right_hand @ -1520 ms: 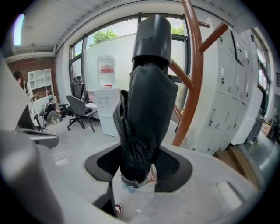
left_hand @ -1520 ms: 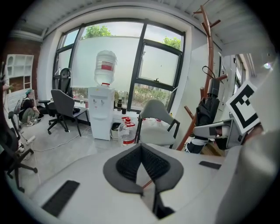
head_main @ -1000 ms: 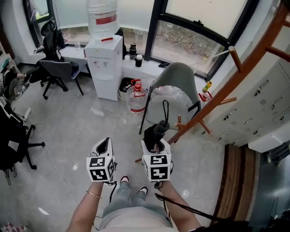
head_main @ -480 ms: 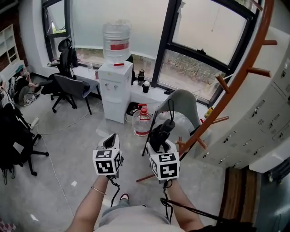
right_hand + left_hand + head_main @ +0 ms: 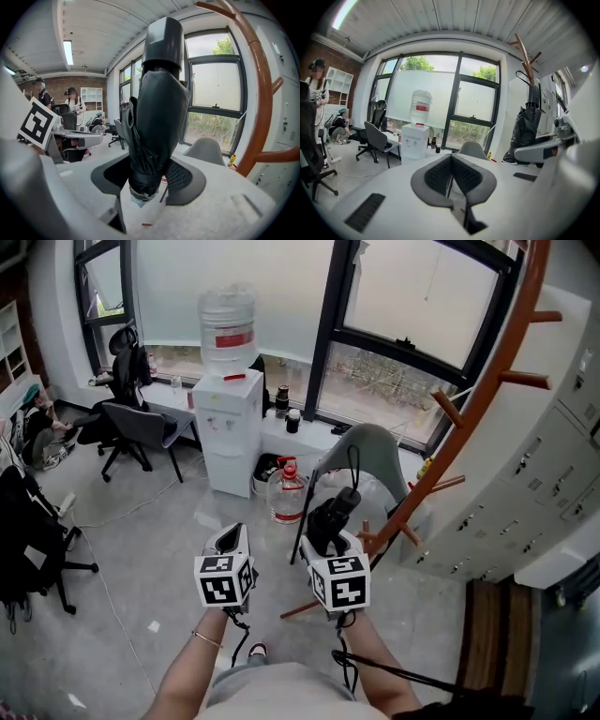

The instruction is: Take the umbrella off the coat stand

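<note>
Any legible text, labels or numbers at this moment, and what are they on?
No text is legible.
On the water jug, the red label: too blurred to read.
On the lockers, door tags: too small to read.
On the marker cubes: black-and-white patterns, no letters.

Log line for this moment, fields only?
right hand-held gripper: shut on folded black umbrella | left hand-held gripper: shut, empty | brown wooden coat stand: beside umbrella
</note>
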A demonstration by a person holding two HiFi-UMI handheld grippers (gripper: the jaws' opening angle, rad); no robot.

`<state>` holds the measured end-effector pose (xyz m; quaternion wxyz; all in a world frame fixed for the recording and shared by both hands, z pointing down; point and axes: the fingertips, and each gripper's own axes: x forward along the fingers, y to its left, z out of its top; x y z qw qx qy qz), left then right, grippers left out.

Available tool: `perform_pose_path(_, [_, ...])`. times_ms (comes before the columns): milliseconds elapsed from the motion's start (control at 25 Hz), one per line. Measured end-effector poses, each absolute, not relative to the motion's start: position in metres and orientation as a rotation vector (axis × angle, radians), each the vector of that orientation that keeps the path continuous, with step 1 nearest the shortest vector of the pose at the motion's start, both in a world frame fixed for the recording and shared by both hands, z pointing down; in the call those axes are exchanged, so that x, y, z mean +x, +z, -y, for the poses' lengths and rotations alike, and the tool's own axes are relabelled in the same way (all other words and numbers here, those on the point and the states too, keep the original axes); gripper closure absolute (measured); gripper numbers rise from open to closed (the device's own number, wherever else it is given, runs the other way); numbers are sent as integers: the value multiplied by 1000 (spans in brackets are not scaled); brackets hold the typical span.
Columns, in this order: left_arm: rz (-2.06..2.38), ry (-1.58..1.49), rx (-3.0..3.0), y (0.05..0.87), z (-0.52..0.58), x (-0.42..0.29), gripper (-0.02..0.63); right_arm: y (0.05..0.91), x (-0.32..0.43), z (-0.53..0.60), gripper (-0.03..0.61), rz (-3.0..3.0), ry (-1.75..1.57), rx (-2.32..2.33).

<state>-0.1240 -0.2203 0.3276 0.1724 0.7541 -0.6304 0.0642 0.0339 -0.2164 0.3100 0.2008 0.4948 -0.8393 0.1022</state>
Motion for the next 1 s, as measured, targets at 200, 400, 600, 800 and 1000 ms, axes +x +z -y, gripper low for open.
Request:
perform_pose_path(200, [1789,179,2147,324,225,-121,612,302,35,221,364,2339,238,1396])
perform_pose_path(400, [1783,178,2152,325,228,-117,612,303,32,222,364,2357,263,1376])
perform_pose_path(600, [1775,184,2156,326,231,-114,612,305,32,223,364,2362,283,1369])
perform_pose_path(800, [1773,192,2156,330,230,-114,612,307,32,223,364,2371,294,1366])
perform_pose_path(1000, [1768,194,2163,328,230,-113,612,307,31,221,365,2372,302,1360])
